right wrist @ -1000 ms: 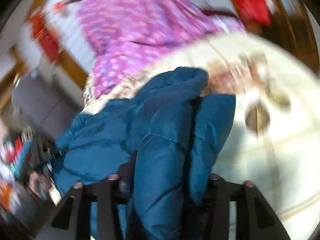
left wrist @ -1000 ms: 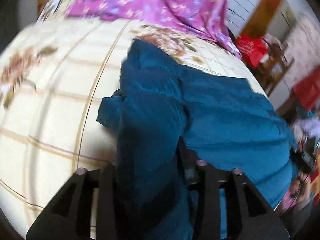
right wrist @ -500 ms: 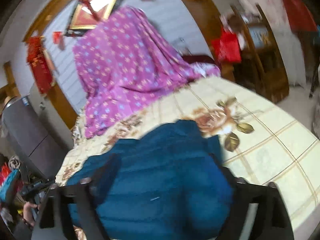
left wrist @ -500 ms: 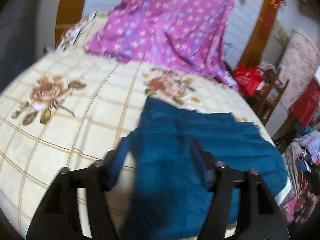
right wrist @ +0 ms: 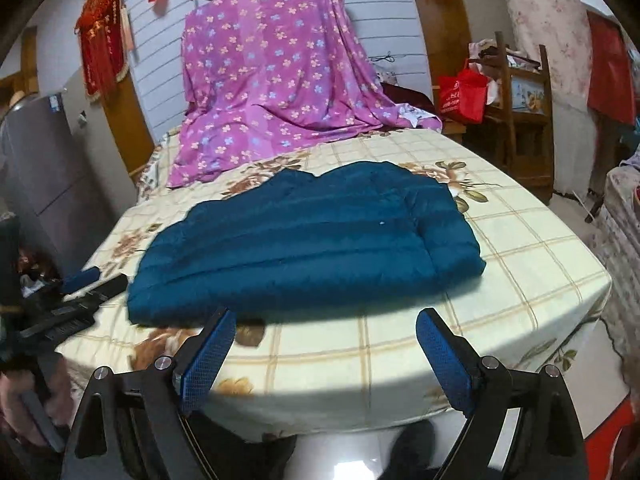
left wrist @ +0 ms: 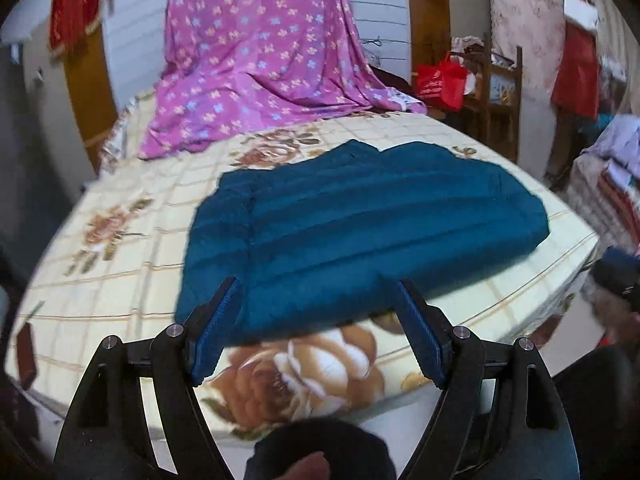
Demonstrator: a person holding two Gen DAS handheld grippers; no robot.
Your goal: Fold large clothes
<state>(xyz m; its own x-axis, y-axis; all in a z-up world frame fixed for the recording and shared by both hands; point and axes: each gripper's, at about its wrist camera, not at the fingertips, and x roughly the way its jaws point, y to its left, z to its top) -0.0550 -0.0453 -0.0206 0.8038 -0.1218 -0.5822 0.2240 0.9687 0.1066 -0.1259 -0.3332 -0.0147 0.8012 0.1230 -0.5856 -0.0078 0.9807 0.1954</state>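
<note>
While both grippers hung back from the bed's near edge, the scene read as follows, left to right.

Far left: a grey fridge [right wrist: 36,160] stood against the wall, with a red hanging [right wrist: 100,52] above a wooden door frame.

Left hand: a hand [right wrist: 24,408] at the left edge of the right wrist view held the other gripper's black body over the bed's near left corner.

Left gripper [left wrist: 316,320]: its jaws had just been opening and stood wide apart, blue pads [left wrist: 216,332] bare, nothing between them; it pointed downward at the jacket's near edge without touching it.

Bed [right wrist: 520,280]: covered by a cream checked sheet with printed roses.

Jacket [right wrist: 304,244]: a teal quilted jacket lay folded flat across the middle of the bed, long side running left to right, free of both grippers.

Behind the jacket: a purple flowered cloth [right wrist: 276,92] draped over something tall at the head of the bed, its hem spilling onto the sheet, apart from the jacket.

Right gripper [right wrist: 324,340]: its jaws had just been opening and were spread wide and empty, aimed downward, short of the jacket's front edge, over bare sheet.

Right side: a red bag [right wrist: 464,94] sat on wooden furniture [right wrist: 524,120] beside the bed.

Obstruction: nothing lay between either gripper and the jacket.
</note>
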